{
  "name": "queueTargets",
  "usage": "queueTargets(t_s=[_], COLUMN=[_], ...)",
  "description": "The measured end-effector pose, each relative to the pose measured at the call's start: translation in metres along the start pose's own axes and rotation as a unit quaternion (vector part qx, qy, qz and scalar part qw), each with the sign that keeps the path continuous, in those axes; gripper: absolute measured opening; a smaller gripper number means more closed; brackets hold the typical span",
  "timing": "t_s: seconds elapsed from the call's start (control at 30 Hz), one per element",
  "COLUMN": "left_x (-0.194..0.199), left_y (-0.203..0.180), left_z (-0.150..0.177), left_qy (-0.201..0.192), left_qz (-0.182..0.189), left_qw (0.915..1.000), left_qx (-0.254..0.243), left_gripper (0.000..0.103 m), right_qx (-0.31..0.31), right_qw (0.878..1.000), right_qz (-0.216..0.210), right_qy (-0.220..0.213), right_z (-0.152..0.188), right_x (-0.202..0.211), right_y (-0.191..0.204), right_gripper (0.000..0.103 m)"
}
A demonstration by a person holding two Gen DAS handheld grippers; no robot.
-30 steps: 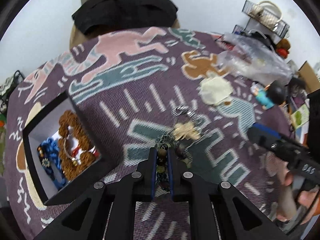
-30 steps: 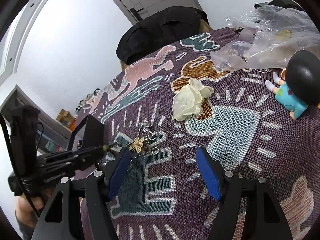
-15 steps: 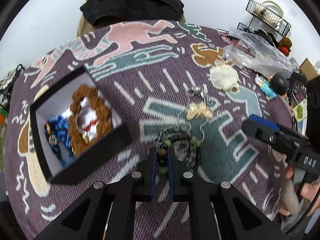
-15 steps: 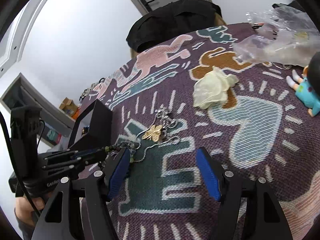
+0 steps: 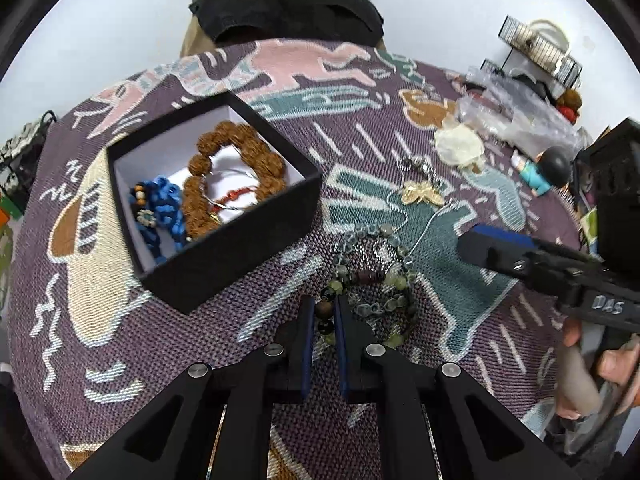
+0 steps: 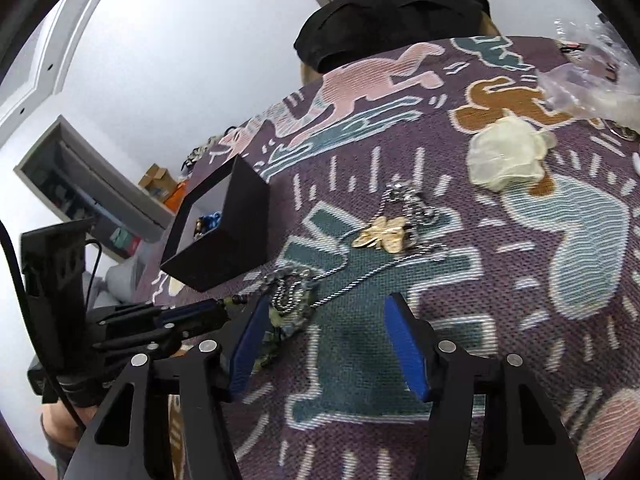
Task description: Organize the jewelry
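Observation:
My left gripper (image 5: 322,312) is shut on a beaded bracelet (image 5: 372,276) of green, grey and dark beads that trails onto the patterned cloth; it also shows in the right wrist view (image 6: 290,300). A black jewelry box (image 5: 216,208) sits open to the left, holding a brown bead bracelet (image 5: 236,172) and a blue piece (image 5: 160,208). A gold butterfly necklace (image 5: 422,194) with a silver chain lies beyond the bracelet. My right gripper (image 6: 326,344) is open above the cloth, just right of the bracelet. The left gripper (image 6: 216,314) shows there too.
A cream cloth flower (image 5: 458,146) and a clear plastic bag (image 5: 516,116) lie at the far right. A small doll (image 5: 546,170) lies by the right edge. A black bundle (image 5: 288,8) sits at the far side. The box (image 6: 224,236) stands left of the right gripper.
My left gripper has pulled back toward me with the beaded bracelet, dragging it away from the necklace. The box now appears nearer and more central. My right gripper moved closer to the bracelet.

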State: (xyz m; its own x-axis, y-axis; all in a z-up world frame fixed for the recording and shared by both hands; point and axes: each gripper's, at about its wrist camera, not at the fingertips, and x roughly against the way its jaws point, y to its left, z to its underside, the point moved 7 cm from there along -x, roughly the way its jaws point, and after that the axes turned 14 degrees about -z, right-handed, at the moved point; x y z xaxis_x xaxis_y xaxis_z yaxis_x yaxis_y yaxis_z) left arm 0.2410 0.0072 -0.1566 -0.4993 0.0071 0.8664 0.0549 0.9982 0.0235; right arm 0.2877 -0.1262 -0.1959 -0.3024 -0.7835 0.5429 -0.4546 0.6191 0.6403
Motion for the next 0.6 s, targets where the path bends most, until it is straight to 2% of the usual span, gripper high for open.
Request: queueTargets(t_s=[0.1,0.23,0.4,0.6], left_x=[0.011,0.024,0.035,0.043], left_y=[0.007,0.016,0.026,0.034], left_z=[-0.003,-0.009,-0.013,-0.018], left_qy=[-0.015,-0.031,-0.045,-0.057], left_qz=[-0.006,-0.005,-0.004,0.001], left_qw=[0.9999,0.9994,0.9986,0.9978], left_qx=[0.004,0.016,0.025,0.035], left_gripper=[0.01,0.01,0.01,0.01], right_qx=[0.008,0.019,0.031,0.058], right_qw=[1.0,0.999,0.997,0.993], right_qz=[-0.001,0.008,0.031,0.067], right_qy=[0.01,0.033,0.057,0.083], right_z=[-0.001,-0.005,-0.008,-0.008], right_x=[-0.009,-0.026,-0.041,-0.058], right_y=[0.007,0.011,0.01,0.012], right_gripper=[0.06,0.044,0.039,0.024])
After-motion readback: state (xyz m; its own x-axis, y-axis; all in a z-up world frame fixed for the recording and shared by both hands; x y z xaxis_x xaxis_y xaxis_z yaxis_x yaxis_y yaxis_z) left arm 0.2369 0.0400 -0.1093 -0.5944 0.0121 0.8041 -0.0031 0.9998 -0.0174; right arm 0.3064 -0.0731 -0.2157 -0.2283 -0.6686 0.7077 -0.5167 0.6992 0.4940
